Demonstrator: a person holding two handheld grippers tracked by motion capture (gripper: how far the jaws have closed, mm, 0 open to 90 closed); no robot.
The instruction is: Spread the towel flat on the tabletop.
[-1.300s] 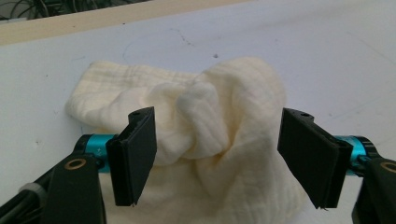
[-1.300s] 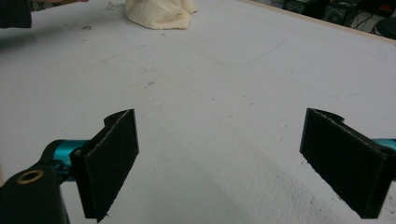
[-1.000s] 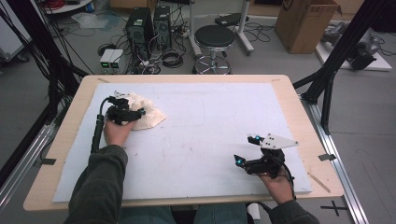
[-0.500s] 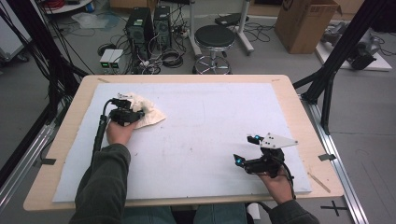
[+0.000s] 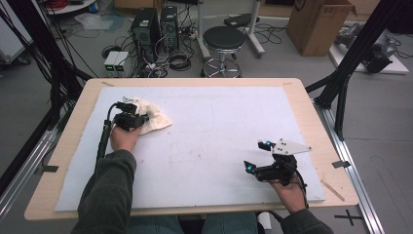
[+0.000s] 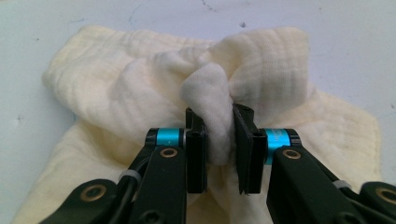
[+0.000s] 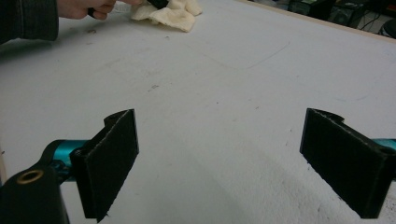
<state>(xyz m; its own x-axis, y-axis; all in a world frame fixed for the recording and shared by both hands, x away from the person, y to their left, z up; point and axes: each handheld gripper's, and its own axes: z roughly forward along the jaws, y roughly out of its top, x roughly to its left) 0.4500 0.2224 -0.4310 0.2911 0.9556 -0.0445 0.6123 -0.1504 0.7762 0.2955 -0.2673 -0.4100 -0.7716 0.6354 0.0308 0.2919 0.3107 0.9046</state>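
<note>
A cream cloth (image 5: 152, 117) lies crumpled on the white mat at the far left; in the left gripper view the cloth (image 6: 116, 79) spreads wide, with a raised fold in its middle. My left gripper (image 6: 219, 140) has just been closing and now pinches that fold between its pads. In the high view the left gripper (image 5: 139, 117) sits on the cloth's left part. My right gripper (image 5: 257, 155) rests at the near right of the mat, its jaws wide apart and nothing between them. The right gripper view shows its pads (image 7: 112, 158) over bare mat, the cloth (image 7: 170, 14) far off.
The white mat (image 5: 214, 131) covers a wooden table (image 5: 311, 102). Beyond the table's far edge stand a black stool (image 5: 223, 39), computer towers (image 5: 156, 24) with cables, and a cardboard box (image 5: 316, 24). Black frame legs (image 5: 350, 63) rise at the right.
The left gripper's jaws have drawn together on the cloth, bunching it slightly. Both hands have stayed where they were.
</note>
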